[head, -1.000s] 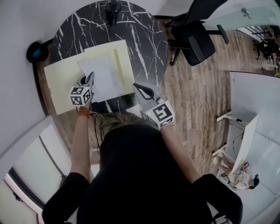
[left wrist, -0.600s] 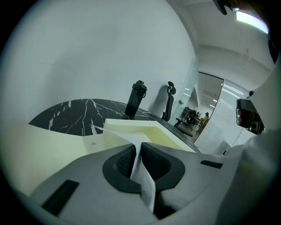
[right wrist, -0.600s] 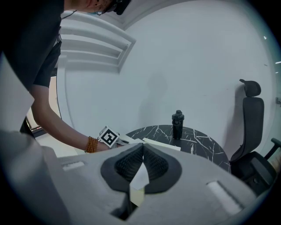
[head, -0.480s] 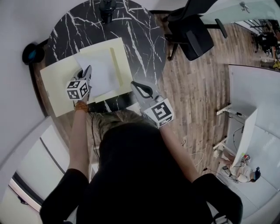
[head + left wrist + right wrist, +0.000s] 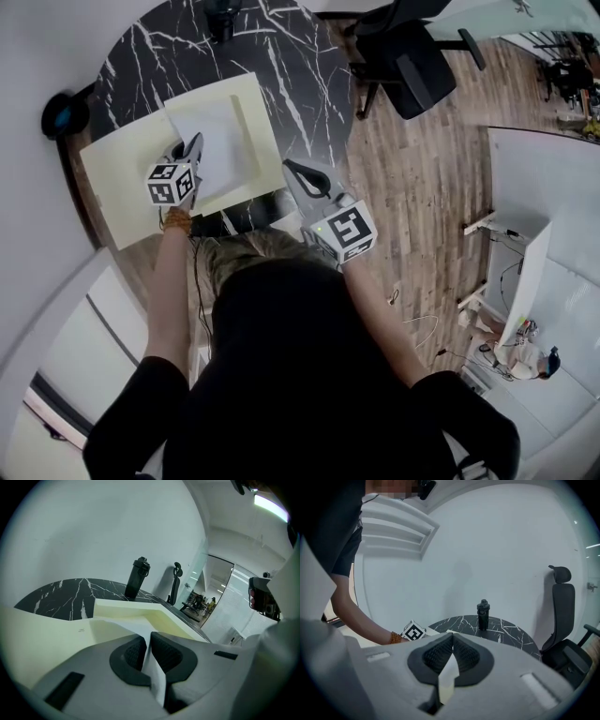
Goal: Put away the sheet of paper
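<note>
The white sheet of paper point(image 5: 223, 141) lies over an open pale yellow folder point(image 5: 117, 178) on a round black marble table point(image 5: 291, 66). My left gripper point(image 5: 194, 143) is shut on the sheet's near left edge; in the left gripper view the paper point(image 5: 123, 626) runs between the closed pads of that gripper point(image 5: 148, 637), with the folder point(image 5: 42, 634) spread below. My right gripper point(image 5: 292, 168) hovers at the table's near edge, right of the folder. In the right gripper view its jaws point(image 5: 452, 637) are shut with nothing in them.
A black bottle point(image 5: 223, 17) stands at the table's far edge, also seen as the bottle point(image 5: 483, 615). A black office chair point(image 5: 412, 66) sits on the wooden floor to the right. A dark round object point(image 5: 58, 114) is left of the table.
My left gripper has drawn the sheet farther onto the folder, away from the table's near edge. The right gripper has hardly moved.
</note>
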### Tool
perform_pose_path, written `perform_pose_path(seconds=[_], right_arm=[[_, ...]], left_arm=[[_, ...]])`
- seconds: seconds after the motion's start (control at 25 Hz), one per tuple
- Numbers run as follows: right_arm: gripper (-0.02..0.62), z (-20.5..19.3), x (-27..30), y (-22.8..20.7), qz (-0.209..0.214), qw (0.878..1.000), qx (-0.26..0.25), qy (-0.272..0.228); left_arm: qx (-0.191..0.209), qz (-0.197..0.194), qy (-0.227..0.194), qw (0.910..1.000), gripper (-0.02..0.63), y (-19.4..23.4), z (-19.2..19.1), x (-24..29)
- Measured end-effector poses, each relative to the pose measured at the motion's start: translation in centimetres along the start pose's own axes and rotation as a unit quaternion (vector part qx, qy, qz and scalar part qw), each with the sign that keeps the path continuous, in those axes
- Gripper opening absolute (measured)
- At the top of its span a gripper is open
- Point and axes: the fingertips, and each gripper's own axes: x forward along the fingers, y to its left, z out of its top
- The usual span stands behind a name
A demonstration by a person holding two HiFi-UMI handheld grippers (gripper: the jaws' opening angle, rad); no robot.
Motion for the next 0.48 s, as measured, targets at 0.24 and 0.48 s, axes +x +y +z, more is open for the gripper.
perform_pose_path(seconds=[0.24, 0.48], right_arm=[[-0.002, 0.0, 0.1, 0.1, -0.003, 1.0, -0.004, 0.001], [-0.002, 0.0, -0.1, 0.2, -0.002, 1.0, -0.003, 0.006]], left_arm=[[0.015, -0.017, 0.002, 0.9998, 0.011, -1.9, -0.2, 0.9], [0.019, -0.018, 0.001, 0.9996, 0.011, -2.5, -0.1, 1.4]])
